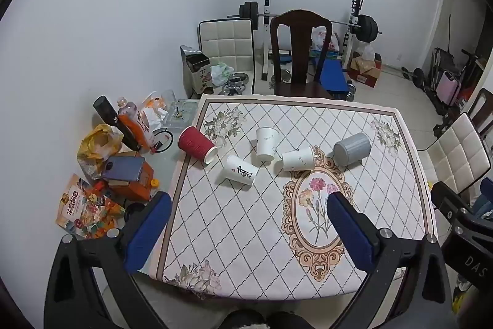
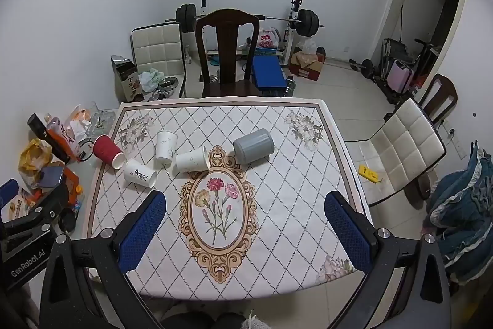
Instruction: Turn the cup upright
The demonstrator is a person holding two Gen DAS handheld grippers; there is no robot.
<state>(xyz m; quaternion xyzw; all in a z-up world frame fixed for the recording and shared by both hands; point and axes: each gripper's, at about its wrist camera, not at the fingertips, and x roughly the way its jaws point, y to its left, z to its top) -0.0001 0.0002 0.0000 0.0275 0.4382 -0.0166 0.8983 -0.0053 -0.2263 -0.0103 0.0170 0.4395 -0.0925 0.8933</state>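
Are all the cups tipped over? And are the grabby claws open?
red cup: on its side
logo cup: on its side
middle white cup: upside down
speckled white cup: on its side
grey cup: on its side
left gripper: open, empty
right gripper: open, empty

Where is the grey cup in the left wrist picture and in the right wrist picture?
Left wrist view: the grey cup lies on its side, right of centre, at the far right end of the row of cups.
Right wrist view: the grey cup lies just above centre, again rightmost.
Shared landmark: the flower oval on the tablecloth, just in front of the cup.
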